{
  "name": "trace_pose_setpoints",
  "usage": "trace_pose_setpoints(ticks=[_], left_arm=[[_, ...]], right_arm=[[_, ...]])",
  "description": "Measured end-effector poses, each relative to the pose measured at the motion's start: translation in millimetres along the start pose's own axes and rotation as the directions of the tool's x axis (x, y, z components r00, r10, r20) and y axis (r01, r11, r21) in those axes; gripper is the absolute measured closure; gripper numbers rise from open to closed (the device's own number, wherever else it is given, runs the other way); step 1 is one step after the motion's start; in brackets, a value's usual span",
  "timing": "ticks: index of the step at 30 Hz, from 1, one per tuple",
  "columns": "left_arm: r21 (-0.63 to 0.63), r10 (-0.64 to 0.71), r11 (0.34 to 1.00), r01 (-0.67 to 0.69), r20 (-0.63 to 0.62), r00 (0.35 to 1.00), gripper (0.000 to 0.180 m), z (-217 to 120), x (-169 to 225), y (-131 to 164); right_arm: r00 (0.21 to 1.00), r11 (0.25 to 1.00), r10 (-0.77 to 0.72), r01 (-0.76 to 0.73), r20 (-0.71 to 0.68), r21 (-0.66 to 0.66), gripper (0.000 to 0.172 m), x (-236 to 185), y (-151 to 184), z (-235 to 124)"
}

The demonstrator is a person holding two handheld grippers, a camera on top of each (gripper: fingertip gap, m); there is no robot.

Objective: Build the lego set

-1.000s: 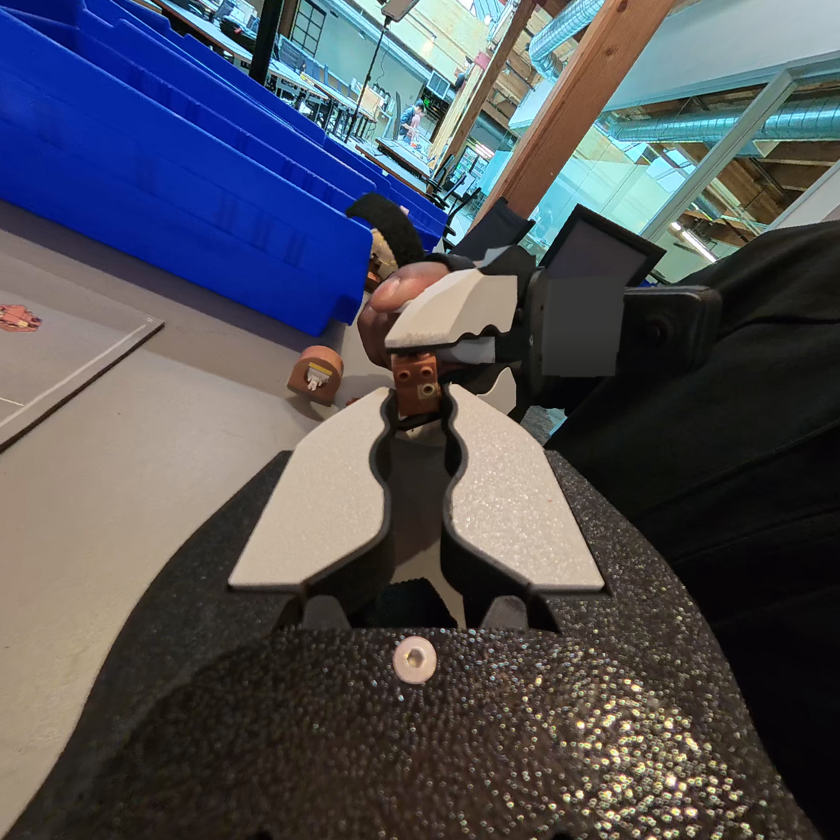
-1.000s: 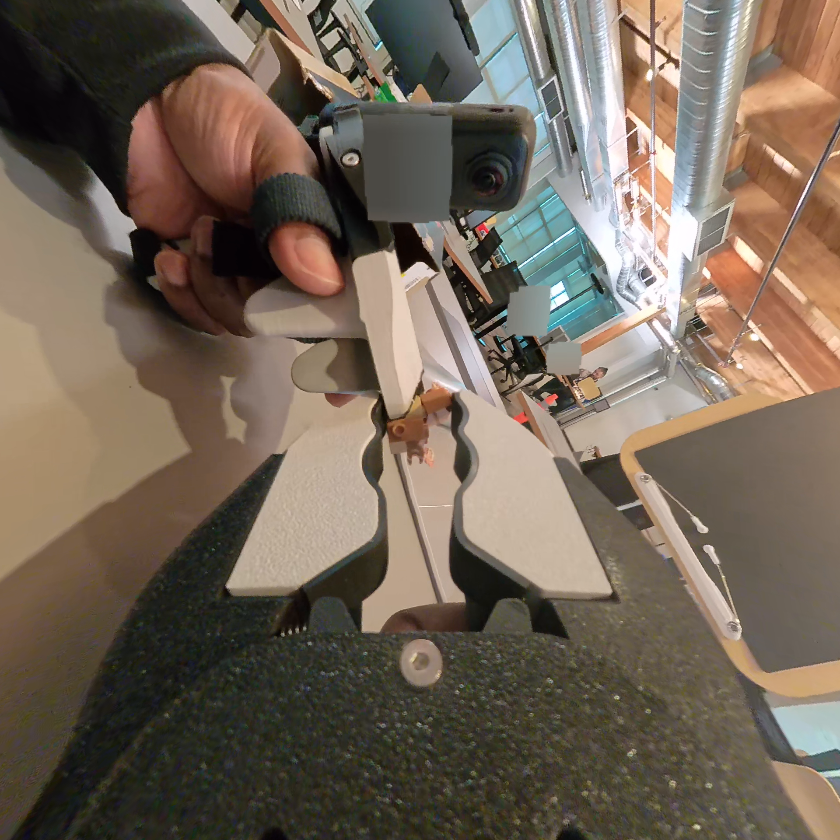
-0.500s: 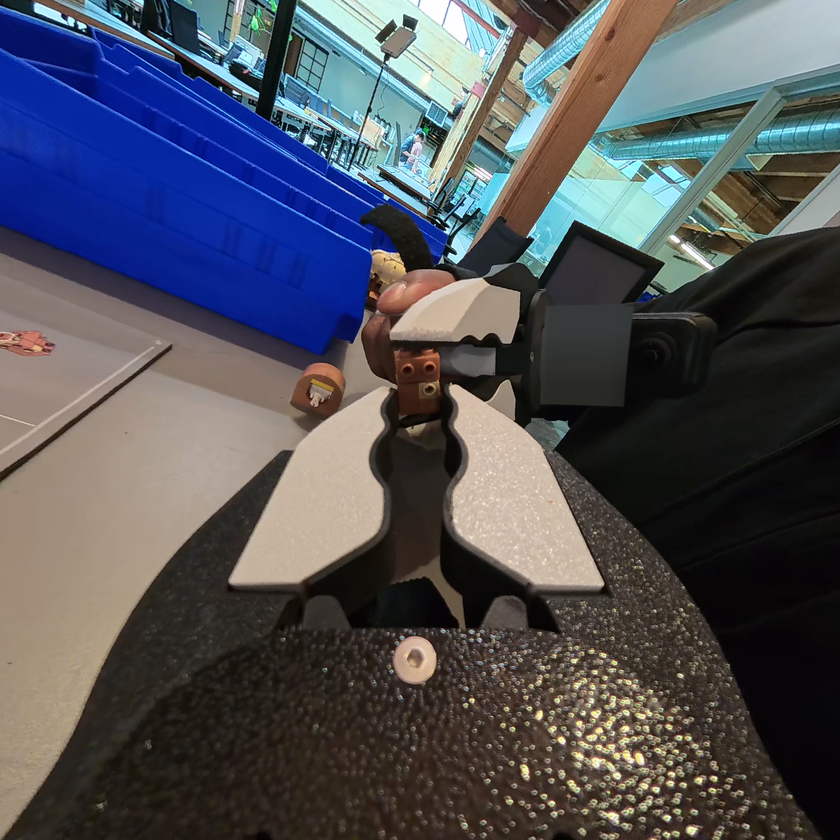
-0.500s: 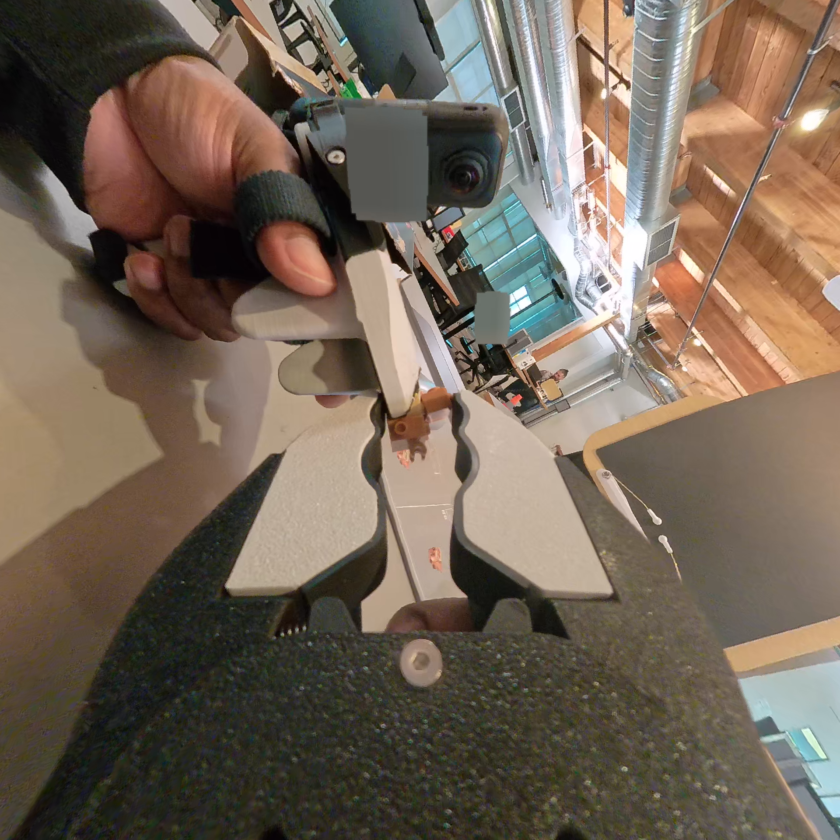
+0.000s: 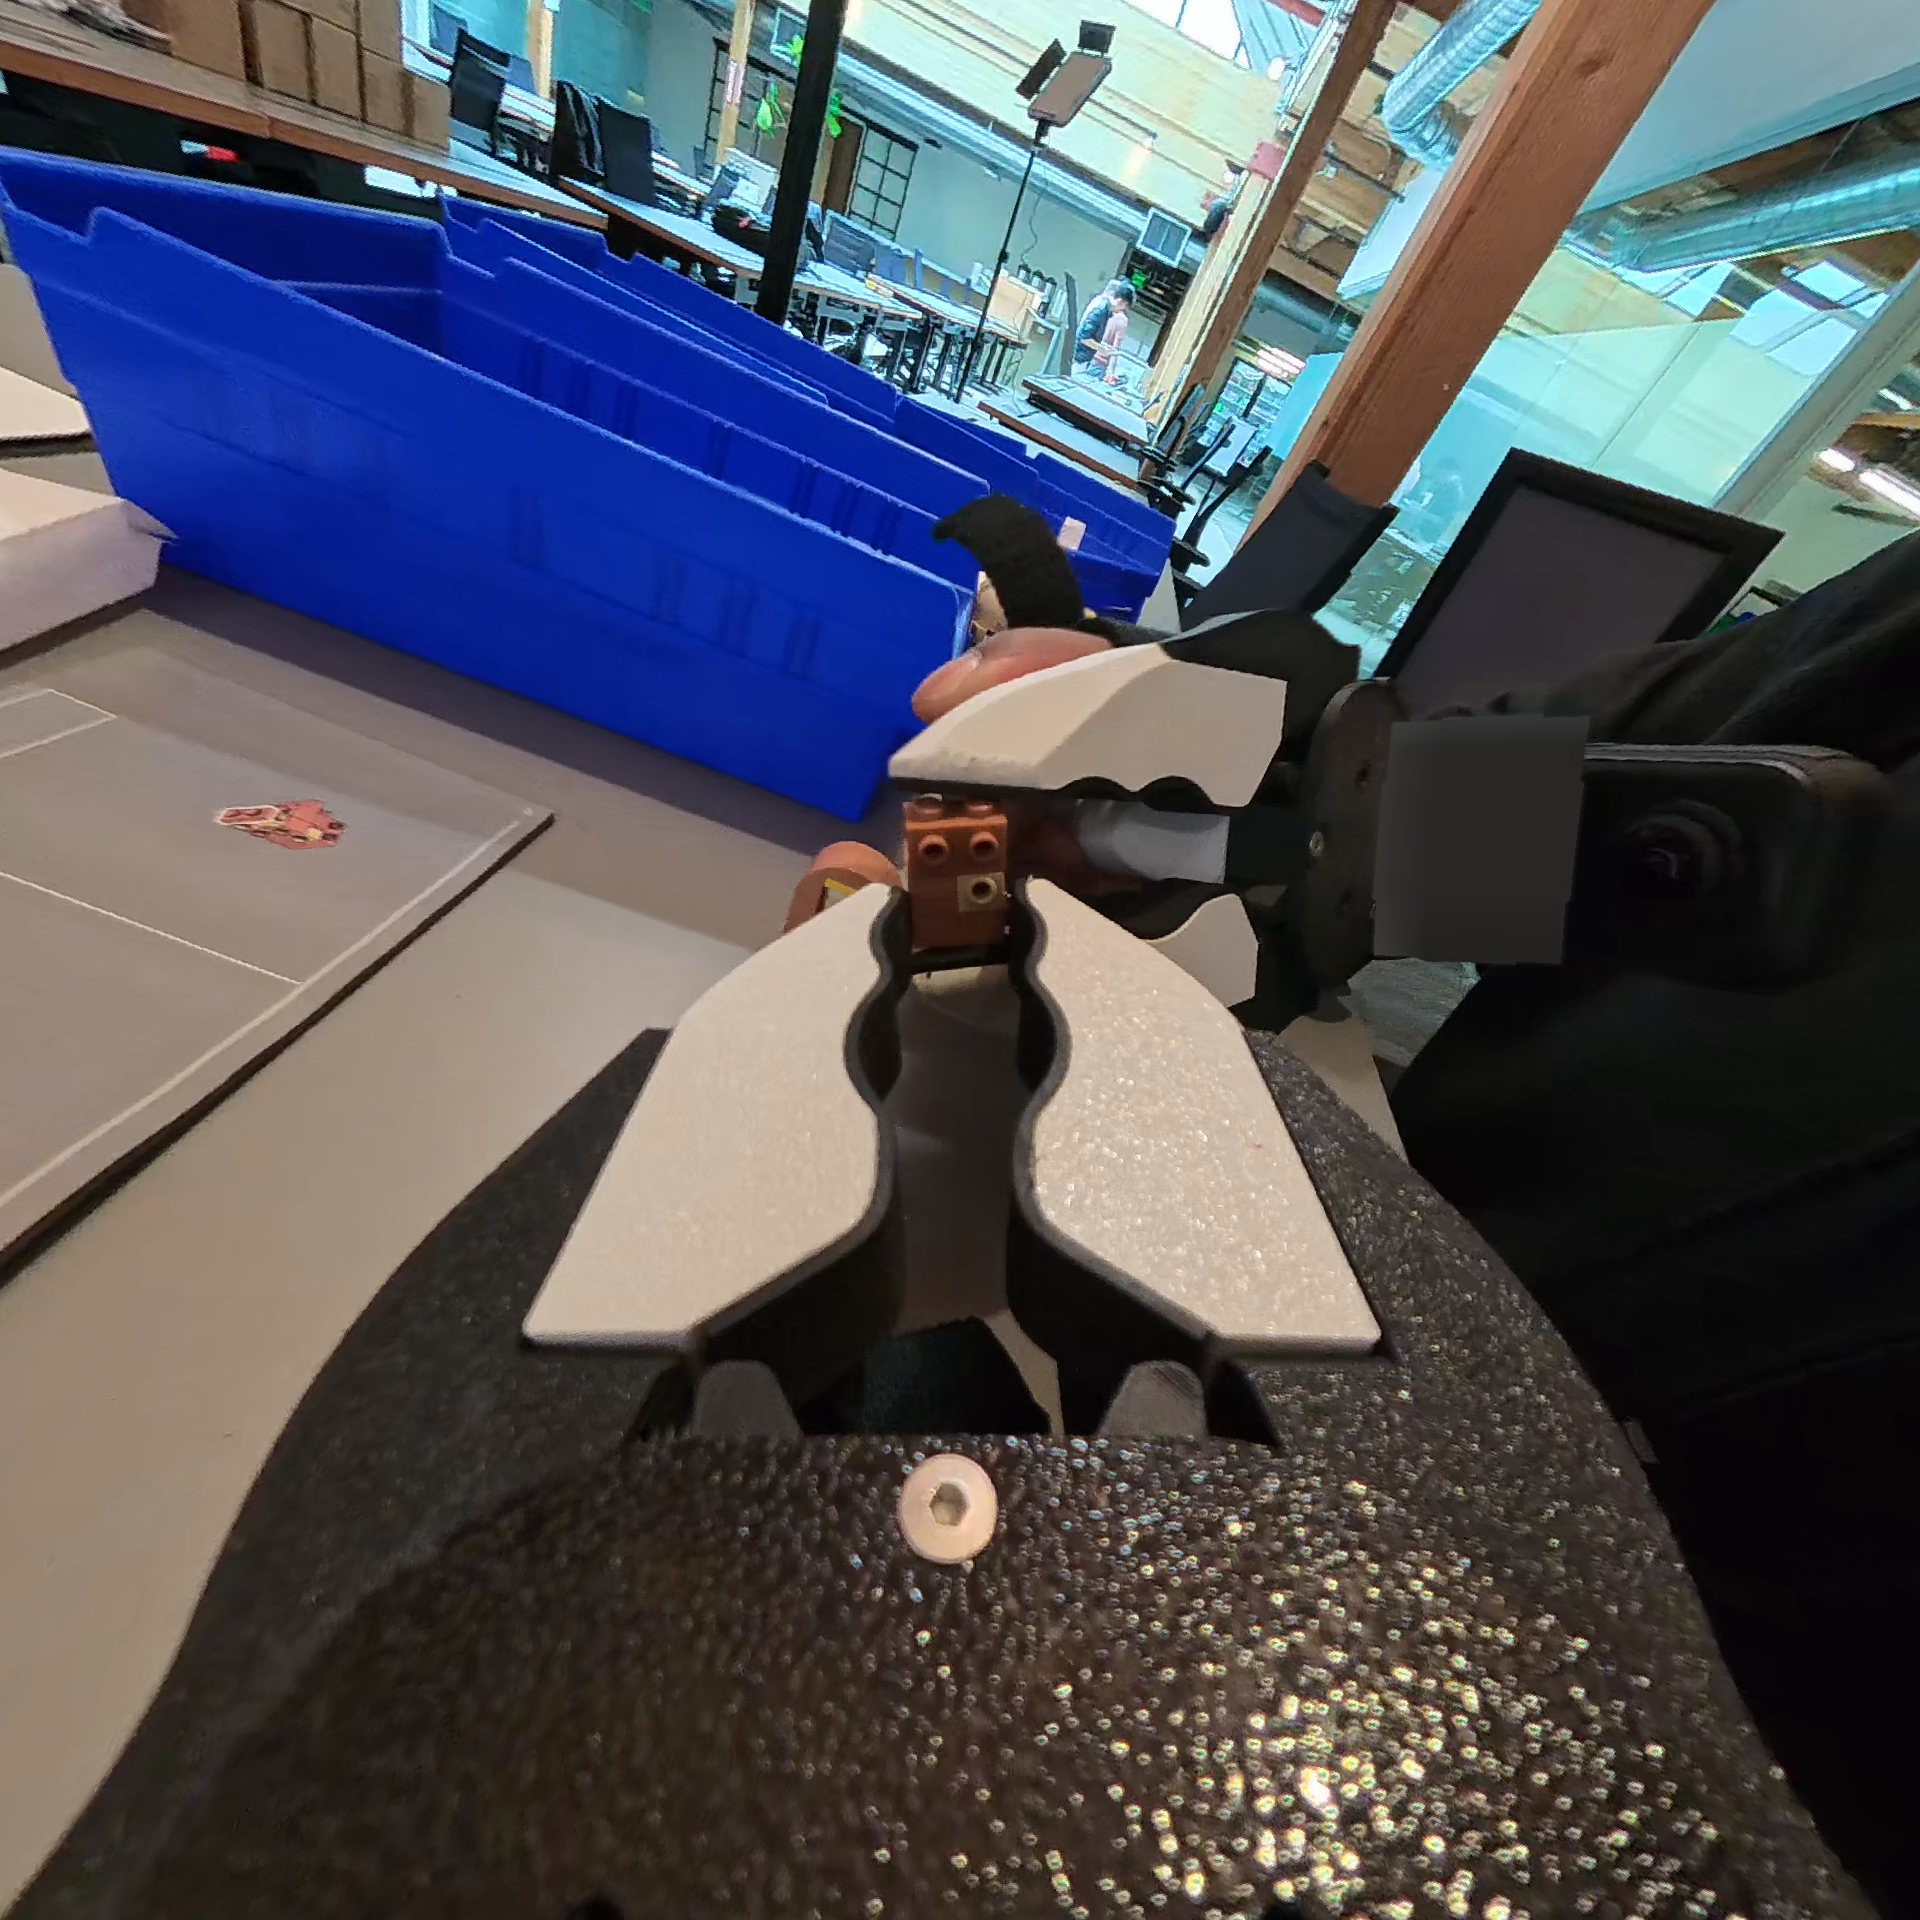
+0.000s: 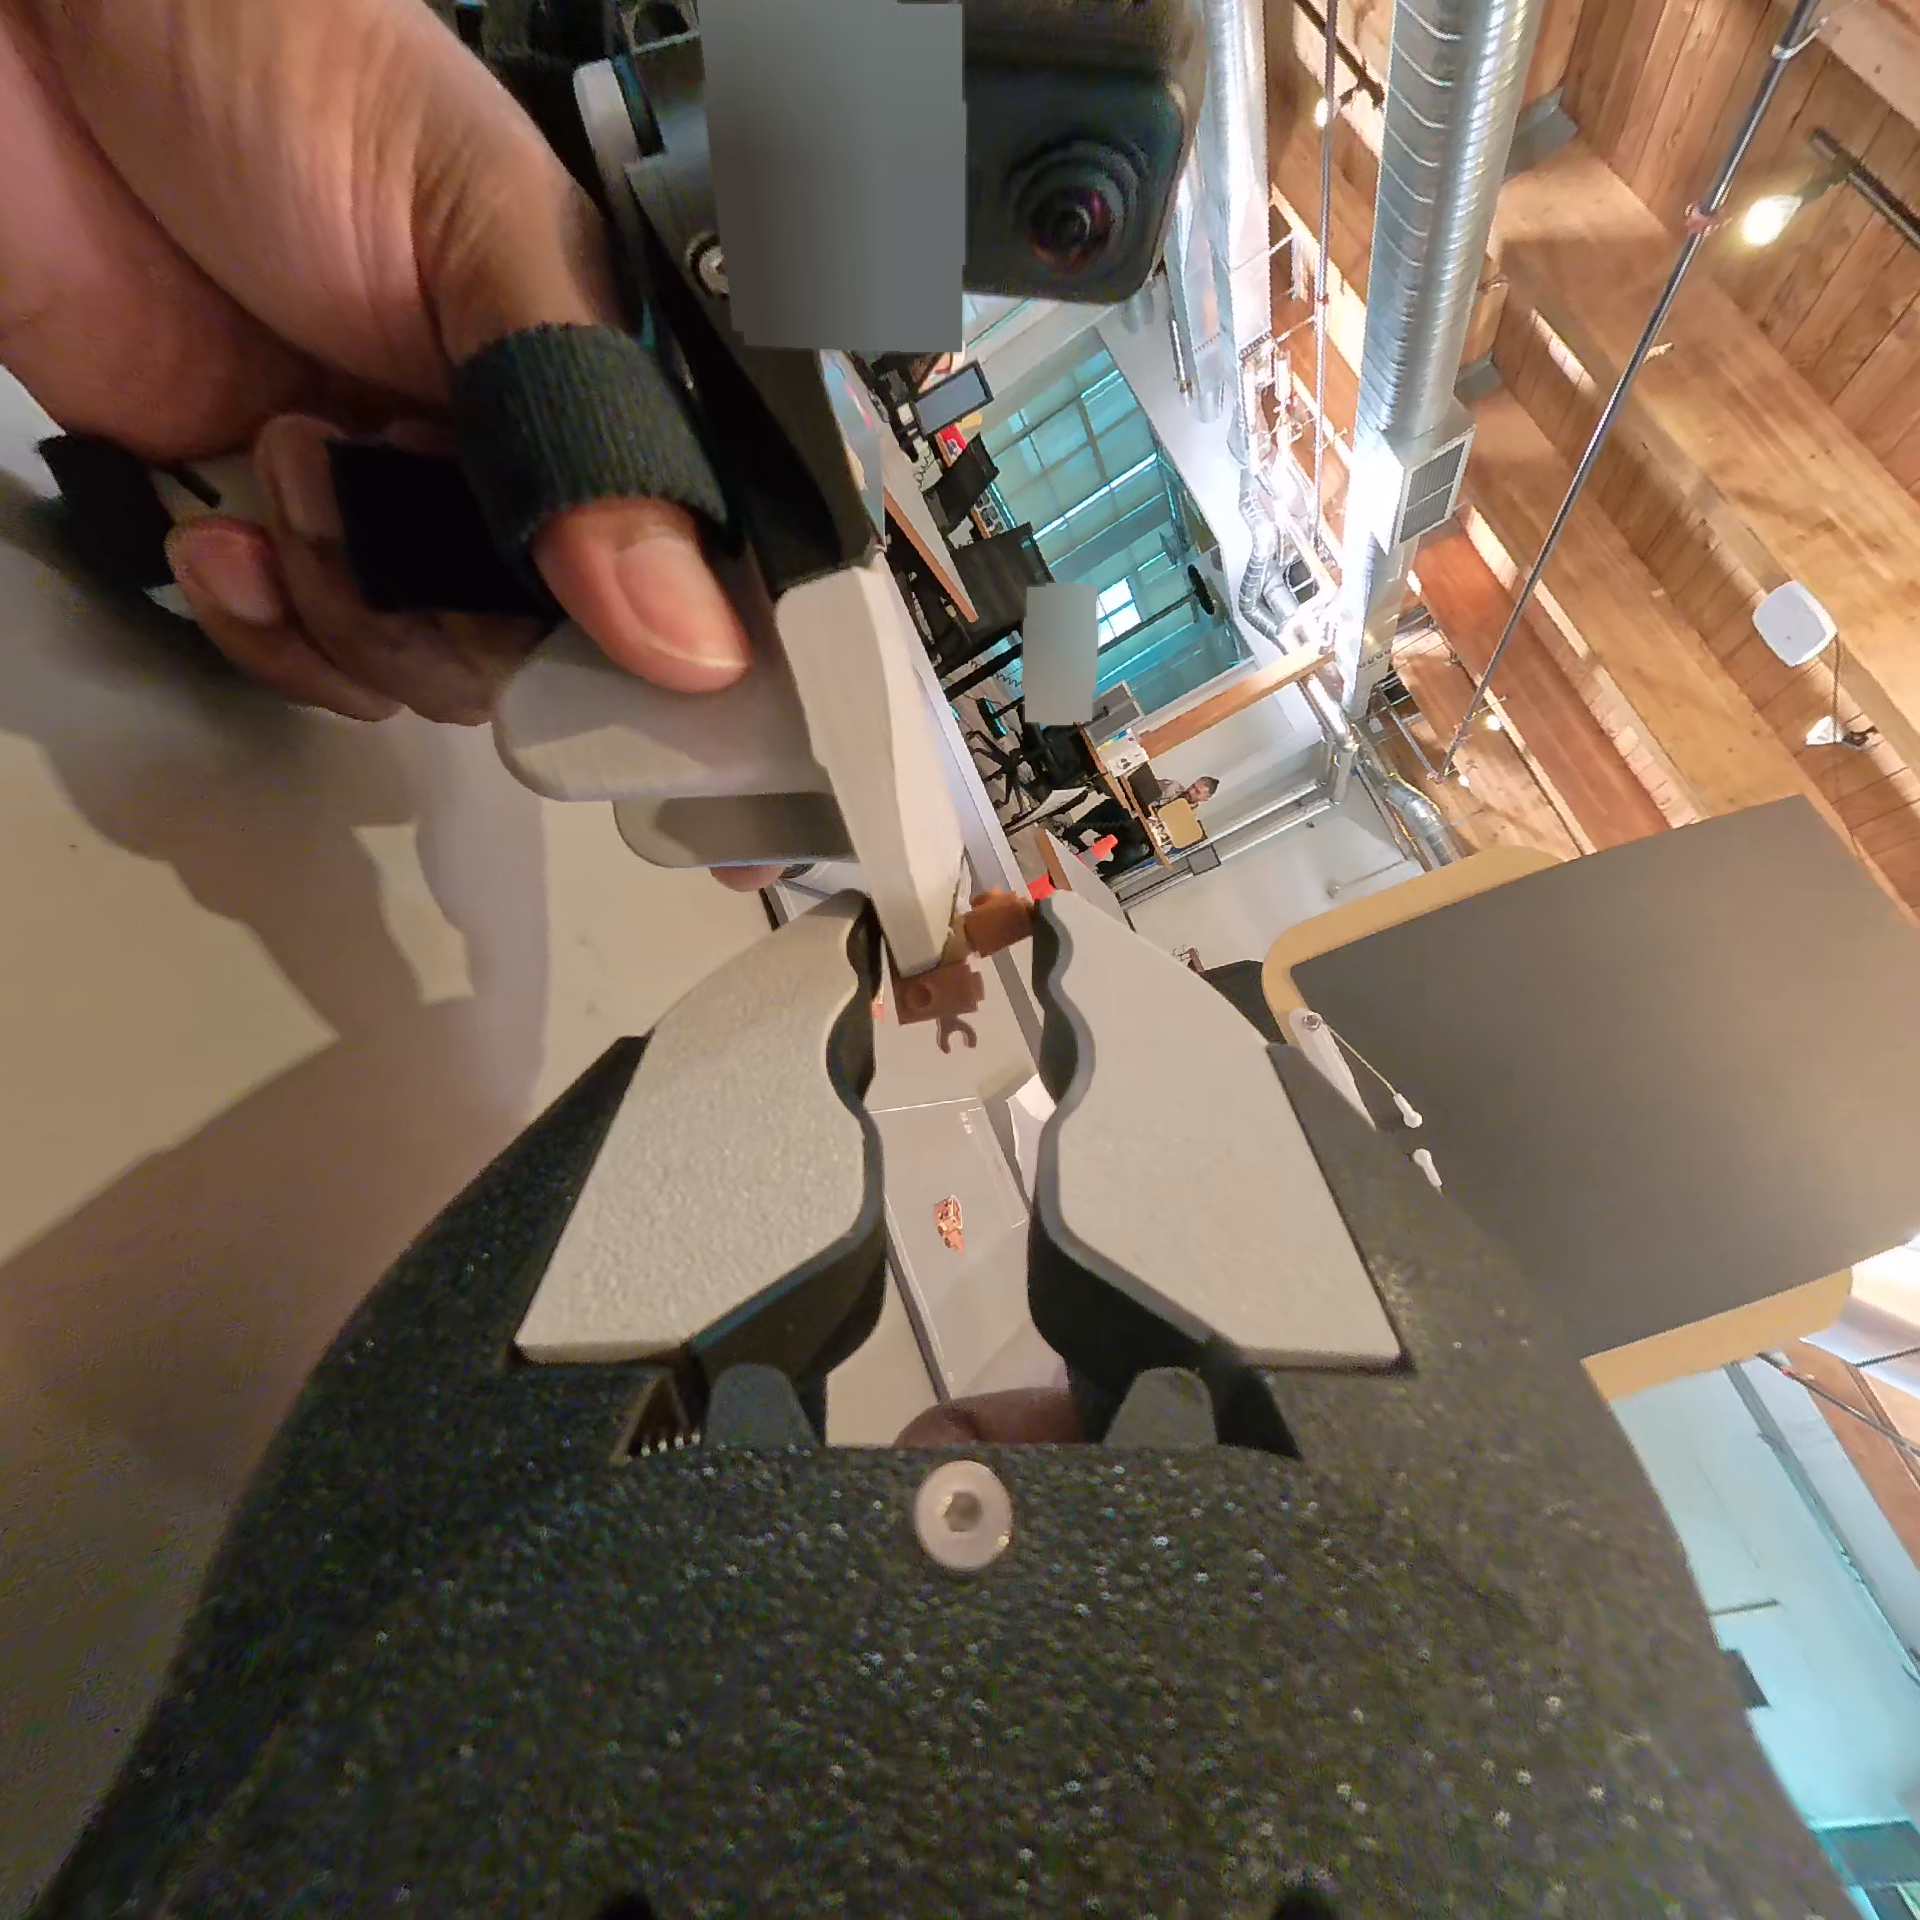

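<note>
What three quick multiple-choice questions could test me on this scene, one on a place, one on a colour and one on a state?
1. Where does the small reddish piece lie?
A. inside a blue bin
B. on the grey mat
C. on the black screen

2. What colour is the brick piece at the fingertips of the left hand-held gripper?
A. yellow
B. blue
C. brown

3. How does the left hand-held gripper stand?
A. closed on the brick piece
B. wide open and empty
C. lying flat on the table

Answers:
1 B: it lies flat on the mat, in front of the bins.
2 C: its studded face is plainly brown.
3 A: both fingertips press the piece's sides, and it is held above the table.
</note>
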State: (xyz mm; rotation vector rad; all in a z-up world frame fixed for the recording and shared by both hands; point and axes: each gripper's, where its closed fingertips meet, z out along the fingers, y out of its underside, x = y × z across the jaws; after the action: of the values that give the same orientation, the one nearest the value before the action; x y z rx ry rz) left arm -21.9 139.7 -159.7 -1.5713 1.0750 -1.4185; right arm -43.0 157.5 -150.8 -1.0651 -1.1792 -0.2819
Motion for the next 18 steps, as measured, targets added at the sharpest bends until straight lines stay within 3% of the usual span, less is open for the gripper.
trace_pose_setpoints(ticks=[18], left_arm=[[0.008,0.091,0.996,-0.092,0.078,0.993,0.163,0.5,-1.6,-2.1]], right_arm=[[1.0,0.999,0.015,-0.016,-0.018,-0.032,0.145,1.4,1.6,0.5]])
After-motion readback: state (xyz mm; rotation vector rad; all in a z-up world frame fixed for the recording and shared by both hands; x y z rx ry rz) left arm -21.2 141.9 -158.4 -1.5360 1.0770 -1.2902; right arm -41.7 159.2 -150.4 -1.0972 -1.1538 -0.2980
